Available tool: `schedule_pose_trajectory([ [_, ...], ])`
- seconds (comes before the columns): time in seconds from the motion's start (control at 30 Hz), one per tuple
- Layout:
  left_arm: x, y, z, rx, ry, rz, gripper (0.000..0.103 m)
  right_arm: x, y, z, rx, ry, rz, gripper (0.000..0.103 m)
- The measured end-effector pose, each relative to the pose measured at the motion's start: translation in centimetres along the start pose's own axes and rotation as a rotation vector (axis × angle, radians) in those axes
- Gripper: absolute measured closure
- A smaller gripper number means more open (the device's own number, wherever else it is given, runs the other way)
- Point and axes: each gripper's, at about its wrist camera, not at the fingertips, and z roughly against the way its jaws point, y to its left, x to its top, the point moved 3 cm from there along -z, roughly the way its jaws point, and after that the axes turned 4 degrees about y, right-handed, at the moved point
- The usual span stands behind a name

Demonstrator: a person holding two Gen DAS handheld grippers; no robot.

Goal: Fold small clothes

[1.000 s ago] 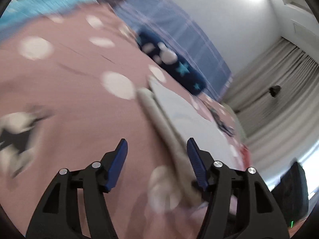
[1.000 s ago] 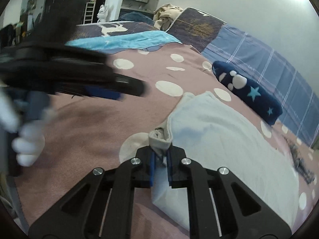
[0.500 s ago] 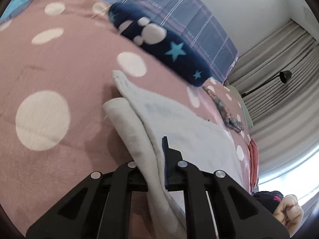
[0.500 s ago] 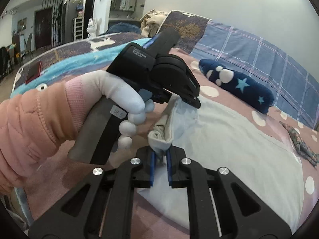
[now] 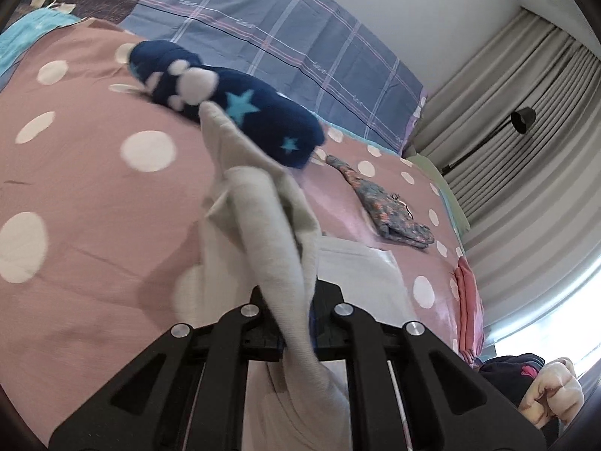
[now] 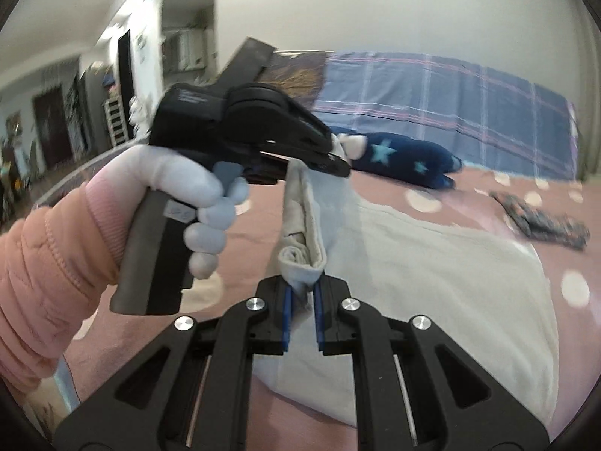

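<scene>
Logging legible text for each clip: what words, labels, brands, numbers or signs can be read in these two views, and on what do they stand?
No text can be read.
Small white label on the grey handle of the left tongs: marks too blurred to read.
Faint print on that tool's black body: too blurred to read.
Faint repeated marks woven along the plaid sheet: too small to read.

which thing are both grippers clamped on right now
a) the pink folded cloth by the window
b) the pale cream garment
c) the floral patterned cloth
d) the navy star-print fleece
b: the left gripper and the right gripper each have their jaws closed on an edge of the pale cream garment, lifting it off the pink dotted bedspread, while the navy star-print fleece and floral patterned cloth lie untouched.
</scene>
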Motion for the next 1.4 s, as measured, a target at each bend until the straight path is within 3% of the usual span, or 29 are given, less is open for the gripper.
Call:
schedule_pose_trajectory([
  [0.4, -1.7, -10.5, -8.5, -0.012, 0.087, -0.096, 0.095, -3.6, -12.1, 4.5, 0.015, -0.007, -0.314, 0.094],
  [0.67, -3.7, -15.4, -13.6, -0.014, 0.176, -0.161, 0.096, -6.2, -17.5, 7.2, -0.018, 0.000, -0.431, 0.094],
  [0.97, -6.2, -18.2, -17.3, 0.062, 0.231, -0.251, 0.096, -9.4, -20.6, 7.9, -0.006, 0.039, -0.562, 0.094],
  [1.4, -7.7, -19.8, -19.0, 0.106, 0.239, -0.346, 0.092, -10.9, -21.1, 8.5, 0.013, 0.062, -0.616, 0.094],
])
